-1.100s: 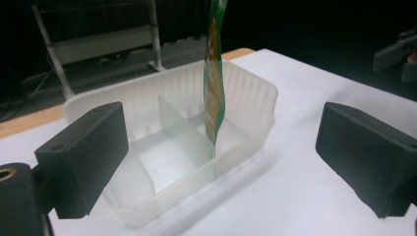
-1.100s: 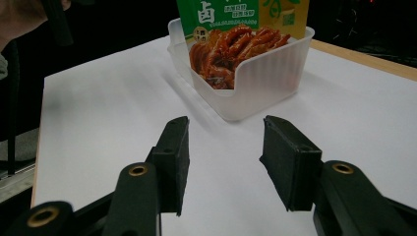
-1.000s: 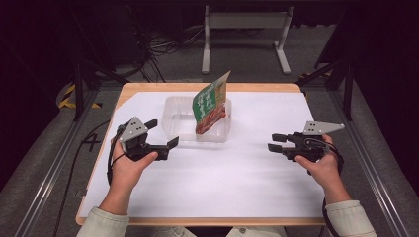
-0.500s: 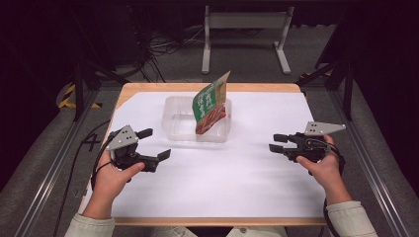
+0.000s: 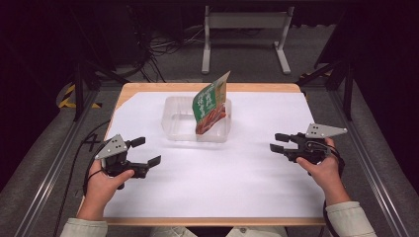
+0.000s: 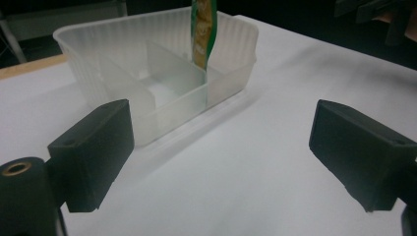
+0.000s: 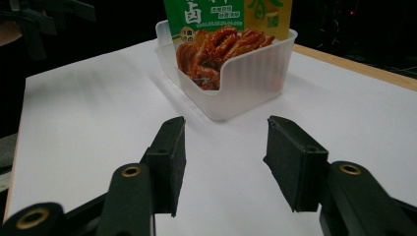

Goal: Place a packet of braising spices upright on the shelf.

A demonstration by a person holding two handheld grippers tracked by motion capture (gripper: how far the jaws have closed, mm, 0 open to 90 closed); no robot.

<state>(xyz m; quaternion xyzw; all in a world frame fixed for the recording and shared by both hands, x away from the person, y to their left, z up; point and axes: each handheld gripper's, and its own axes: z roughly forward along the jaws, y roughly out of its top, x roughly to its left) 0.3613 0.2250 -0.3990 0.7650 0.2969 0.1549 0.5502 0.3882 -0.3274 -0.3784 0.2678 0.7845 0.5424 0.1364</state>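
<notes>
A clear plastic container point(image 5: 170, 118) with an inner divider stands at the table's back middle. A green snack packet point(image 5: 211, 101) with a red food picture stands tilted in its right compartment. My left gripper point(image 5: 146, 151) hovers low at the front left, well short of the container point(image 6: 123, 64), open and empty; its jaws have just been closing a little. My right gripper point(image 5: 274, 142) sits at the right, pointing left, open about halfway with nothing between the jaws, which have just been opening slightly. Its view looks at the packet point(image 7: 221, 29) in the container point(image 7: 251, 73).
A white sheet point(image 5: 222, 182) covers the wooden table point(image 5: 148, 88). Dark rails run along both sides, and a metal stand point(image 5: 244, 19) and cables lie on the floor behind. The far gripper appears at the left gripper view's top right point(image 6: 383, 14).
My left hand has drawn back toward the front left and sunk lower, away from the container. The right hand has stayed where it was.
</notes>
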